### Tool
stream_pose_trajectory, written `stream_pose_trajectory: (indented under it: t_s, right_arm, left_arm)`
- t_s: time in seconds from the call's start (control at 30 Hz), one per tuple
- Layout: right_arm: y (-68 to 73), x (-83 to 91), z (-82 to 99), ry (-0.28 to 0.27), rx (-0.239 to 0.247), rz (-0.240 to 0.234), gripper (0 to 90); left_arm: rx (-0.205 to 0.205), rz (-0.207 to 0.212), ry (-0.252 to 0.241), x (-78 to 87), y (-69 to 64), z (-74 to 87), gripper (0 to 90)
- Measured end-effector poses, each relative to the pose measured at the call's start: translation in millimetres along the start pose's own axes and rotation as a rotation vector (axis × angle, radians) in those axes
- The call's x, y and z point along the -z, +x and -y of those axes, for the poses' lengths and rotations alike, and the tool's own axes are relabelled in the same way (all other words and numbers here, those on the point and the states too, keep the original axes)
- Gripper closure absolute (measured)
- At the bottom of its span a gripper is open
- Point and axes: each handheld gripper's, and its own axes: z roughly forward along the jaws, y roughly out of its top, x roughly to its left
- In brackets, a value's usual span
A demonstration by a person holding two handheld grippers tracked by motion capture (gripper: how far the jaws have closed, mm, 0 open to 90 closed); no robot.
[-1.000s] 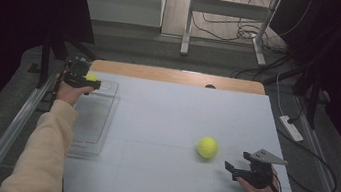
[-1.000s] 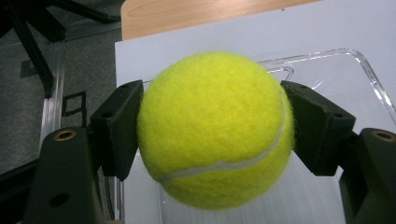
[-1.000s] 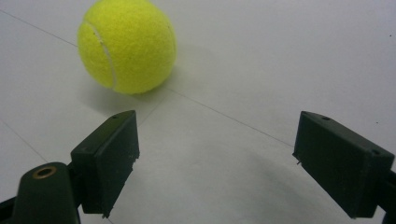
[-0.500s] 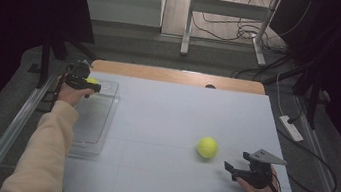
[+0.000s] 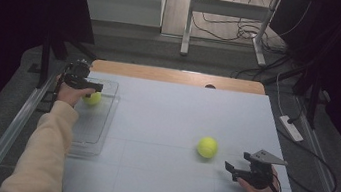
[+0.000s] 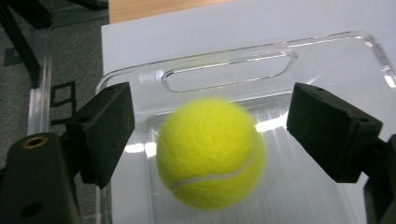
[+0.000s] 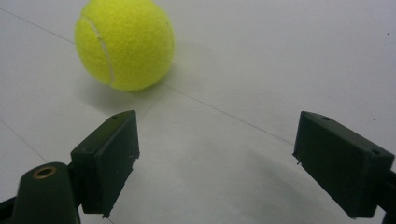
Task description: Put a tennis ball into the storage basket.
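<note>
The left tool (image 6: 210,140) hung over the far end of the clear tray (image 5: 105,117), at about ten o'clock on the tabletop (image 5: 157,175). Its jaws were spread wide, and a tennis ball (image 6: 210,154) sat between them touching neither, its outline blurred in the left gripper view, which suggested it was dropping or rolling on the tray floor. Judged from that, the step in hand was a release into the tray. To do it well, the tool should lift straight up with jaws kept apart, so neither pad clips the ball and knocks it toward the tray's low rim.

The second ball (image 5: 207,147) lay on the bare tabletop at about four o'clock, just beside the right tool (image 5: 236,170), which rested low with its jaws also spread and nothing between them. In the right gripper view that ball sat ahead and toward eleven o'clock of the jaws, so the tool would need to swing that way and centre the ball before pressing in.
</note>
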Motion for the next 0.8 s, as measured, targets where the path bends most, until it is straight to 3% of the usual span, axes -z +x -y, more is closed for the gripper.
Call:
stream_pose_trajectory:
  t_s: [0.43,0.5,0.6,0.8]
  right_arm:
    - [-0.3,1.7,0.6,-0.008,0.003,0.003,14.3]
    - [-0.3,1.4,0.8,-0.007,0.005,0.003,14.4]
    - [-0.6,2.0,0.6,-0.006,0.0,0.006,14.4]
    - [-0.9,3.0,0.6,-0.012,-0.004,0.003,14.5]
  left_arm:
    - [-0.026,0.072,-0.026,12.9,-6.2,1.9,14.1]
    - [-0.026,0.101,-0.05,16.6,-8.3,3.2,14.6]
    - [-0.051,0.098,-0.066,19.8,-11.7,6.1,14.7]
    - [-0.075,0.134,-0.111,32.3,-17.7,10.0,14.8]
